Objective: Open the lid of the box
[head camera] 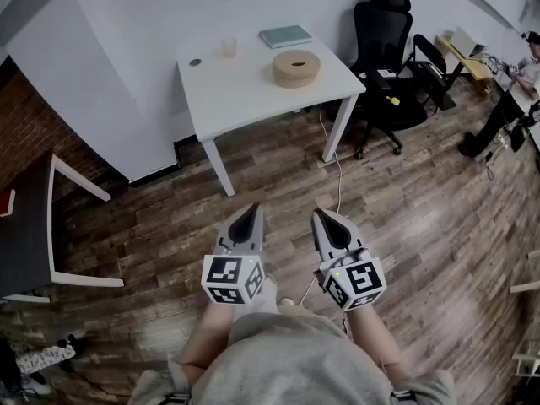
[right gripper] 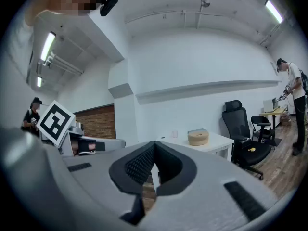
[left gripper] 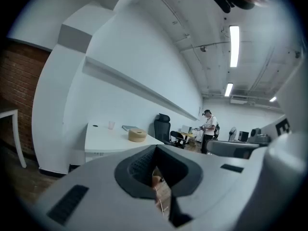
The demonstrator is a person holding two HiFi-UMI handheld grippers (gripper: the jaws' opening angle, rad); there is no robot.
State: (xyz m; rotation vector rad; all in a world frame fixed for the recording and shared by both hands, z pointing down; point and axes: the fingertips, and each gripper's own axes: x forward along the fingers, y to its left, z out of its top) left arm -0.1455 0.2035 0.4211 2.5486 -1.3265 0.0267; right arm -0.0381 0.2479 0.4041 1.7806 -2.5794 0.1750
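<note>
A round tan box [head camera: 296, 67] with its lid on stands on the white table [head camera: 245, 91], toward its right side. It shows small and far off in the left gripper view [left gripper: 137, 135] and in the right gripper view [right gripper: 198, 137]. Both grippers hang side by side over the wood floor, well short of the table and pointing at it. My left gripper [head camera: 249, 218] has its jaws closed together with nothing between them [left gripper: 156, 148]. My right gripper [head camera: 325, 219] is likewise shut and empty [right gripper: 155, 146].
A teal book [head camera: 285, 35] and a clear cup [head camera: 229, 47] lie at the table's back. Black office chairs [head camera: 384, 49] stand to its right, with a person [head camera: 515, 91] further right. A dark table [head camera: 25, 226] sits at the left. A cable [head camera: 337, 167] trails on the floor.
</note>
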